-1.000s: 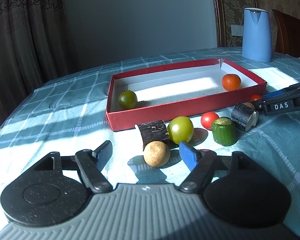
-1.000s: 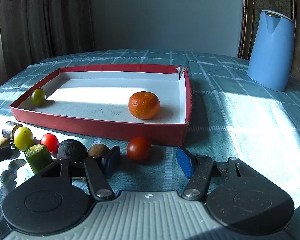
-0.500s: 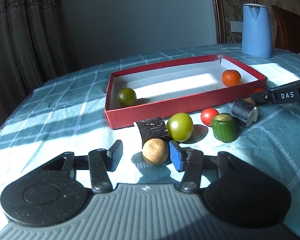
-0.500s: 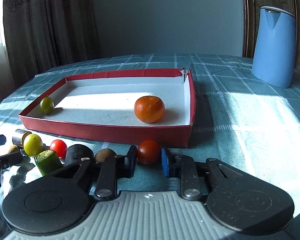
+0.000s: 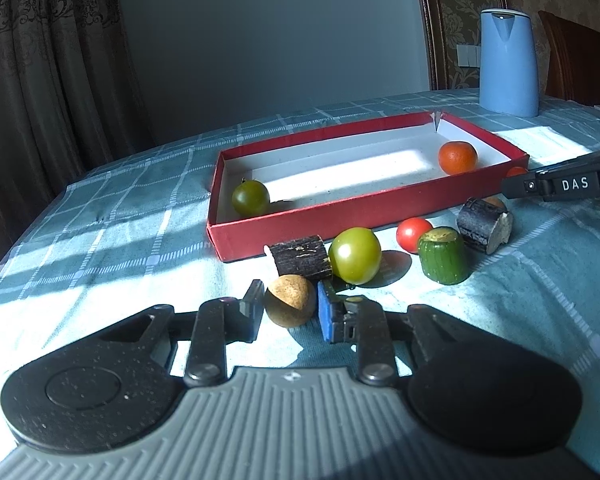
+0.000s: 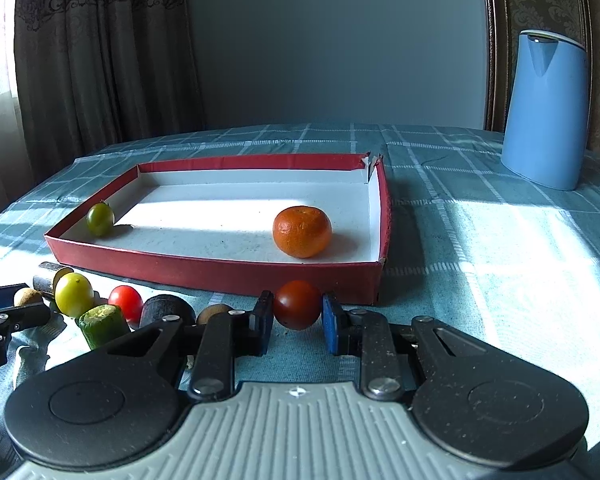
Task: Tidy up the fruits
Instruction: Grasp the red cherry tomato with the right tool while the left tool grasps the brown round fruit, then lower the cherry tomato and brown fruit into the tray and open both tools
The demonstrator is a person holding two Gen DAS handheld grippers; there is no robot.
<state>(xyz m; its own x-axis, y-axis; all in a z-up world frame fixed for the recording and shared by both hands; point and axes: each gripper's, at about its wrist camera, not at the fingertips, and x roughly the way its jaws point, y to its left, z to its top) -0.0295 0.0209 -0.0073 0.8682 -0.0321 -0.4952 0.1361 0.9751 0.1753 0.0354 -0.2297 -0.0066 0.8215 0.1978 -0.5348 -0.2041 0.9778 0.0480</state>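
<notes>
On the checked tablecloth [image 6: 480, 248], the right gripper [image 6: 297, 312] has its jaws closed onto a dark red tomato [image 6: 298, 305], pads touching it on both sides, just outside the near wall of the red tray [image 6: 220, 274]. Inside the tray, an orange mandarin [image 6: 302, 231] sits toward 3 o'clock and a dark green tomato [image 6: 100, 219] toward 9 o'clock.

From the left wrist view, the left gripper [image 5: 290, 308] has its jaws pressed against a tan round fruit [image 5: 290, 300]; the black pad touches one side and the blue pad the other. At 12 o'clock from that fruit lies a dark bark-like block [image 5: 300, 257], touching a yellow-green tomato [image 5: 355, 255] at the block's 3 o'clock. Further toward 3 o'clock come a small red tomato [image 5: 413, 233], an upright cucumber chunk [image 5: 442, 255] and a second dark chunk with a pale cut end [image 5: 484, 226]. All of these rest outside the tray, near its front wall. The right gripper's finger, marked DAS, reaches in at 3 o'clock.

A blue kettle [image 6: 546, 110] stands well apart from the tray at 2 o'clock, with curtains [image 6: 100, 60] hanging at 10 o'clock.
</notes>
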